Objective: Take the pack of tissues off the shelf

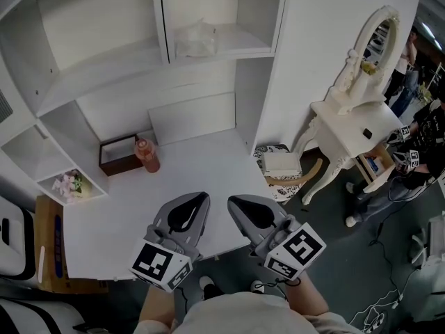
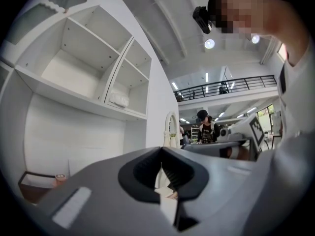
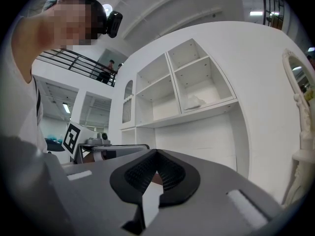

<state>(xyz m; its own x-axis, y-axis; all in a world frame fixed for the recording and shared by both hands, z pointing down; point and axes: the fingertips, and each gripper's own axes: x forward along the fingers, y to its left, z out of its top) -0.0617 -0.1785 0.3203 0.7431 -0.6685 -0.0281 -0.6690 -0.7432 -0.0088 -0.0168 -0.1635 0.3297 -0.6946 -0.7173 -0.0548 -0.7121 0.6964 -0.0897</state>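
The pack of tissues (image 1: 197, 40) is a crinkled clear-wrapped white bundle lying in the upper right compartment of the white shelf unit (image 1: 164, 19). It also shows small in the left gripper view, pack (image 2: 118, 99), and in the right gripper view, pack (image 3: 196, 102). Both grippers hang low over the front edge of the white desk (image 1: 201, 169), far below the pack. My left gripper (image 1: 202, 197) is shut with nothing in it, its tips meeting (image 2: 161, 151). My right gripper (image 1: 232, 202) is beside it, also shut and empty (image 3: 156, 154).
A brown open box (image 1: 118, 155) and an orange bottle (image 1: 147, 154) stand at the desk's back left. Flowers (image 1: 69, 184) sit in a low side cubby. To the right are a white vanity table with mirror (image 1: 354, 117), a stool (image 1: 279, 165) and people.
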